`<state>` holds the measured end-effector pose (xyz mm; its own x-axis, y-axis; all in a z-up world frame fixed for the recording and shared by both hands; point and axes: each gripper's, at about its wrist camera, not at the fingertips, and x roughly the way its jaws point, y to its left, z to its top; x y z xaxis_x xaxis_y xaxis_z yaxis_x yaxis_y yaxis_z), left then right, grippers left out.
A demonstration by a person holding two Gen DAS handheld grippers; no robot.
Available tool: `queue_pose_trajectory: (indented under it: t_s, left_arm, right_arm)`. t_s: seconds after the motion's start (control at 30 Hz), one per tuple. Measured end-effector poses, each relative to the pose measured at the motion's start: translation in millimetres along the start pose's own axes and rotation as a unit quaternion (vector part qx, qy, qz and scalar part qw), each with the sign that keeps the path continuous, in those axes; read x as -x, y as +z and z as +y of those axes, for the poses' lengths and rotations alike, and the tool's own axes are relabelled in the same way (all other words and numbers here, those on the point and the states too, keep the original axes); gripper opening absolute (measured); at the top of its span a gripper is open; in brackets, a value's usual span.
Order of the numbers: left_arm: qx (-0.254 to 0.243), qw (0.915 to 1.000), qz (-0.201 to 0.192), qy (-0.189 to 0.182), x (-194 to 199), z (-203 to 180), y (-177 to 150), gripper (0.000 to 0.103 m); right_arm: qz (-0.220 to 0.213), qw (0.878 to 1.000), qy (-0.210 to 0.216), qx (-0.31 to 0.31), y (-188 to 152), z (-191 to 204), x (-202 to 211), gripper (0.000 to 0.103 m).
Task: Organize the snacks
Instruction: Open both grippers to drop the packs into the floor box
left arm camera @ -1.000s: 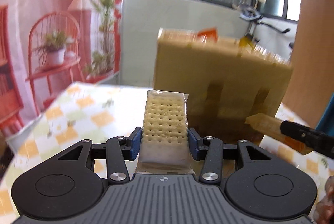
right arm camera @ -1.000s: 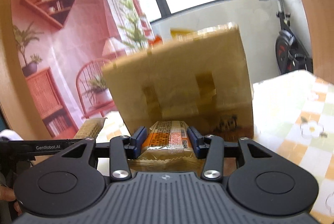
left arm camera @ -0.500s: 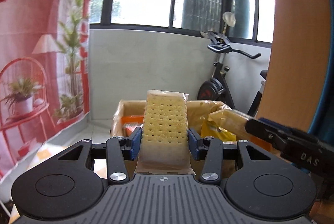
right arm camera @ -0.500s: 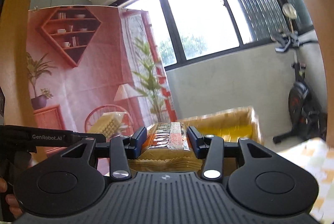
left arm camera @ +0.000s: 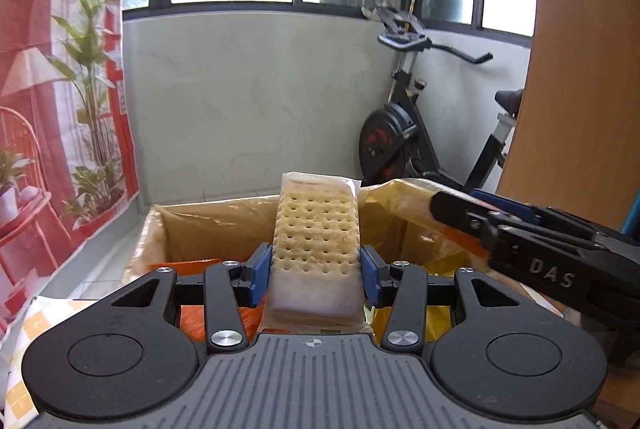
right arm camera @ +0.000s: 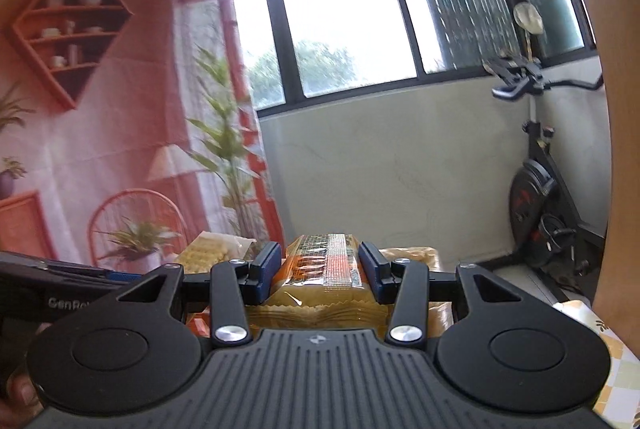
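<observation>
My left gripper (left arm camera: 316,269) is shut on a clear-wrapped cracker pack (left arm camera: 316,229) and holds it above the open cardboard box (left arm camera: 208,217). Orange and yellow snack packs (left arm camera: 192,265) lie inside the box. My right gripper (right arm camera: 319,267) is shut on an orange-and-gold snack pack (right arm camera: 326,265), also over the box, whose far rim (right arm camera: 408,253) shows past the pack. The right gripper (left arm camera: 520,241) shows in the left wrist view, close to the right of the cracker pack. The left gripper (right arm camera: 60,273) and its cracker pack (right arm camera: 208,249) show at the left of the right wrist view.
The table with a yellow-checked cloth (left arm camera: 28,321) lies under the box; its right part shows in the right wrist view (right arm camera: 616,369). An exercise bike (left arm camera: 404,149) stands by the far wall. A pink printed backdrop (right arm camera: 100,133) hangs at the left. A wooden panel (left arm camera: 580,89) rises at the right.
Both grippers have risen from in front of the box's side to above its open top. The box's inside now shows. Both packs stay gripped.
</observation>
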<state>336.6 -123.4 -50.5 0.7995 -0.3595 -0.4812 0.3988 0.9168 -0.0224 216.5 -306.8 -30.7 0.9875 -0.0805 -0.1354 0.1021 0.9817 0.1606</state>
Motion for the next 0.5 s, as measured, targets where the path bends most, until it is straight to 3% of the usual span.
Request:
queue_pose_trajectory:
  t_s: [0.2,0.33,0.5]
  left_arm:
    - [0.010,0.9996,0.020,-0.015,-24.8,6.1,3.3,0.050]
    - [0.040,0.9987,0.022,-0.025,-29.0,18.0,1.3,0.061]
    - [0.043,0.9990,0.008,-0.012,-16.0,21.0,-1.1,0.065]
  right_arm:
    - [0.041,0.999,-0.013,-0.014,0.9,-11.8,-32.2,0.046]
    - [0.075,0.997,-0.017,-0.021,-0.8,-15.6,-47.3,0.049]
    - [0.070,0.997,-0.029,-0.019,0.3,-15.2,-40.1,0.071]
